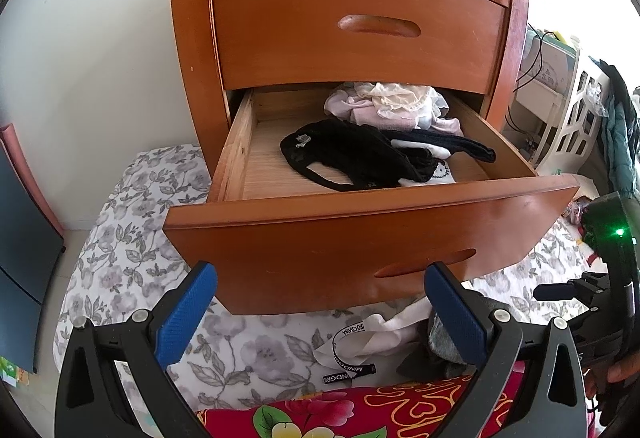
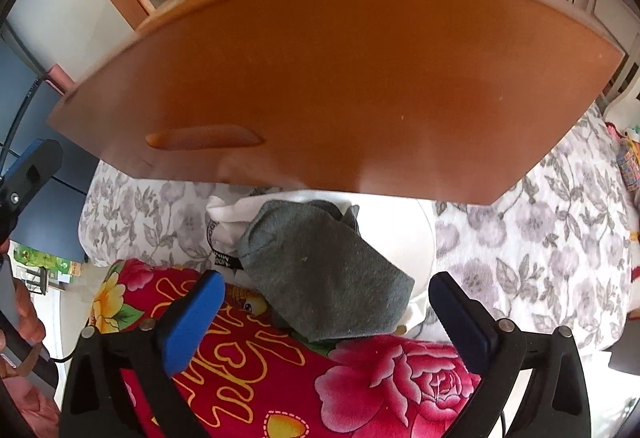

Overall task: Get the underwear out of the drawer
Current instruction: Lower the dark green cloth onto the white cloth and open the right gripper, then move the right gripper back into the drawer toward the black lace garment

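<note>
The left gripper [image 1: 320,290] hangs wide open and empty before the pulled-out orange wooden drawer [image 1: 372,234]. Inside, well beyond its fingers, lies black lace underwear [image 1: 344,157]: light, limp, likely to snag, so best pinched at a bunched fold. The right gripper [image 2: 324,294], jaws spread wide, holds nothing; a soft grey garment [image 2: 324,270] lies on the bed between its fingers.

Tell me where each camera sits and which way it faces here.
Left wrist: on the left gripper, jaws open, facing the open drawer and black underwear; the right gripper's body shows at right.
Right wrist: on the right gripper, open, tilted down over the grey garment.
Shared: drawer front, grey garment.
</note>
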`<state>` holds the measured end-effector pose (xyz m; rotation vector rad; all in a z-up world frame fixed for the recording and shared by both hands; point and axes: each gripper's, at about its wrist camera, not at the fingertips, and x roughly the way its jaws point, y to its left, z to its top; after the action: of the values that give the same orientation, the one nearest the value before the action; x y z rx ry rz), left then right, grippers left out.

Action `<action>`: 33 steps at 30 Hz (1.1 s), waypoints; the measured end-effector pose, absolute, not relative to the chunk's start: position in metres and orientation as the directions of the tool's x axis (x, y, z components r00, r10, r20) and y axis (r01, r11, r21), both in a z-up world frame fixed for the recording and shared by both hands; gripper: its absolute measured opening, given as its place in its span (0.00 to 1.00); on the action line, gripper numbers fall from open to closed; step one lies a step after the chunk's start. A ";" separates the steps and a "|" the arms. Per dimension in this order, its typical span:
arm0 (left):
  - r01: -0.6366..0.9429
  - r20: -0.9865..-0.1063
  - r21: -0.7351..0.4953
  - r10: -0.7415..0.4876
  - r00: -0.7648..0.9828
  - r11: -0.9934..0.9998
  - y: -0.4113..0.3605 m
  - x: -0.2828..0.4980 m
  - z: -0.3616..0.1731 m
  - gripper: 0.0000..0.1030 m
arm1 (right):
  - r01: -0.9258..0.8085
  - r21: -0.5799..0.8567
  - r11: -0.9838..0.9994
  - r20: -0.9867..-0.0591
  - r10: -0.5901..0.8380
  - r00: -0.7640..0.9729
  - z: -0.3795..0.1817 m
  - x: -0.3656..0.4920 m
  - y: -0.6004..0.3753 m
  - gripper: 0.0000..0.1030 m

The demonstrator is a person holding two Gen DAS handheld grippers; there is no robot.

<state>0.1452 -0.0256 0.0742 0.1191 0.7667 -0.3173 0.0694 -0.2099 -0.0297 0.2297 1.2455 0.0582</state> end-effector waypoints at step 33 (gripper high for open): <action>0.289 -0.643 -0.133 -0.304 0.703 0.948 -0.005 0.153 0.078 1.00 | 0.006 0.162 0.987 -0.672 0.106 0.733 0.097 0.083 -0.228 1.00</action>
<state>0.1531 -0.0052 0.0777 -0.0224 0.7188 -0.3300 0.0833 -0.2277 0.0973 0.1572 0.7471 0.0555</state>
